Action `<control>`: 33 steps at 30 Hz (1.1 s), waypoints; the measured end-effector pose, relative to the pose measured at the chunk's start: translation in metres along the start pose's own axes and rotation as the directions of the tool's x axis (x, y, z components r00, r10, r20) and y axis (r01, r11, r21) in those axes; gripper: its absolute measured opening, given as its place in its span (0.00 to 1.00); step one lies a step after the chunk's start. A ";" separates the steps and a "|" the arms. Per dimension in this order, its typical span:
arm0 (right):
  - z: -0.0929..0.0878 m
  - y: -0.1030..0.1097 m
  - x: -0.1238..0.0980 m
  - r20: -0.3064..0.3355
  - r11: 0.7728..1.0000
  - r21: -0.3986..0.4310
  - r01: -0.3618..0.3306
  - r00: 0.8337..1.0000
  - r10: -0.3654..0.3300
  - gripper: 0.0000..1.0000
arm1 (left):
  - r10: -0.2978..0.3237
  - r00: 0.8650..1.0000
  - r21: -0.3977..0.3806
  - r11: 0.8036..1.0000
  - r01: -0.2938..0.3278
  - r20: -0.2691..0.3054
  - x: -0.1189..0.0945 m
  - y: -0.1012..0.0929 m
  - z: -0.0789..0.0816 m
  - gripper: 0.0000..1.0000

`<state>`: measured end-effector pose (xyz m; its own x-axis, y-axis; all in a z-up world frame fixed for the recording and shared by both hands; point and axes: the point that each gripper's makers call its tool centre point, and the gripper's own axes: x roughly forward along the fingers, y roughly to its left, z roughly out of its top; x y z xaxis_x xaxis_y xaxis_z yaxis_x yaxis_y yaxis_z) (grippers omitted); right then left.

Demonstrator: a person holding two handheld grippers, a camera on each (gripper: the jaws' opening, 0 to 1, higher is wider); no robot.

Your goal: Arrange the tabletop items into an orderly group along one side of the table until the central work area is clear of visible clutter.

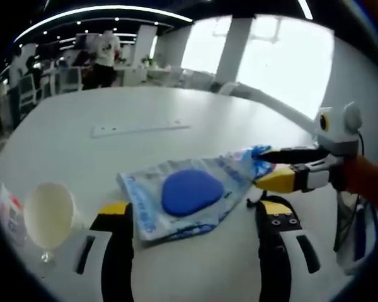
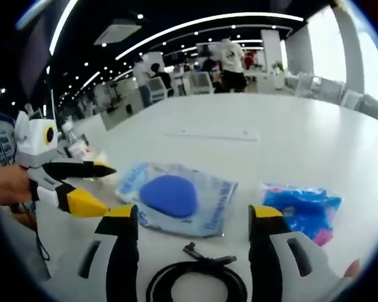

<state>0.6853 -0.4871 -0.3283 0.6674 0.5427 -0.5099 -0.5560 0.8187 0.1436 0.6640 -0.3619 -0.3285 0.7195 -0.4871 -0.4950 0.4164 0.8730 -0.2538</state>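
A clear plastic bag with a blue oval pad inside (image 1: 189,192) lies flat on the white table (image 1: 113,100), just ahead of my left gripper (image 1: 194,209), whose jaws stand wide open on either side of it. My right gripper (image 1: 261,168) reaches in from the right, open, its tips at the bag's far corner beside a crumpled blue packet (image 1: 258,153). From the right gripper view, the same bag (image 2: 176,195) lies ahead of the open right gripper (image 2: 192,212). The blue packet (image 2: 302,211) is to its right, and the left gripper (image 2: 110,189) is open at the left.
A whitish stemmed glass (image 1: 48,214) stands left of my left jaw. A coiled black cable (image 2: 198,283) lies between the right jaws. A flat white strip (image 1: 138,129) lies further out on the table. A bottle (image 2: 75,148) stands at the table's left edge. People stand far behind.
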 end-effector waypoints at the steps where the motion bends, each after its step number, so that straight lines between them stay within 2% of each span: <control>1: 0.001 0.002 -0.002 0.006 1.000 -0.004 -0.002 1.000 0.002 0.73 | -0.006 1.000 -0.001 1.000 0.006 0.004 -0.002 -0.002 0.000 0.81; 5: 0.001 0.006 -0.009 0.007 1.000 -0.011 -0.005 1.000 0.005 0.75 | -0.030 0.999 -0.008 1.000 0.030 0.009 -0.006 -0.009 0.000 0.84; 9: 0.002 0.011 -0.019 0.023 1.000 -0.010 -0.008 1.000 0.008 0.76 | -0.062 0.998 -0.018 0.998 0.062 0.006 -0.013 -0.019 -0.003 0.92; 15: 0.000 0.020 -0.031 0.036 1.000 -0.013 -0.008 0.999 0.009 0.76 | -0.091 0.996 0.003 0.996 0.091 0.027 -0.026 -0.026 -0.004 0.99; 22: 0.002 0.031 -0.046 0.057 1.000 -0.017 -0.008 0.998 0.009 0.78 | -0.125 0.991 0.023 0.992 0.124 0.041 -0.043 -0.036 -0.008 0.99; 29: 0.003 0.047 -0.064 0.085 0.999 -0.040 0.004 0.996 0.000 0.79 | -0.139 0.988 0.037 0.990 0.136 0.072 -0.070 -0.039 -0.010 0.99; 33: -0.003 0.053 -0.073 0.094 1.000 -0.023 0.009 0.996 -0.007 0.79 | -0.137 0.986 0.038 0.990 0.134 0.097 -0.089 -0.036 -0.012 0.99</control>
<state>0.6058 -0.4842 -0.2854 0.7149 0.5523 -0.4289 -0.5613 0.8190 0.1191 0.5782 -0.3493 -0.2856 0.7062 -0.6022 -0.3724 0.5300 0.7983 -0.2859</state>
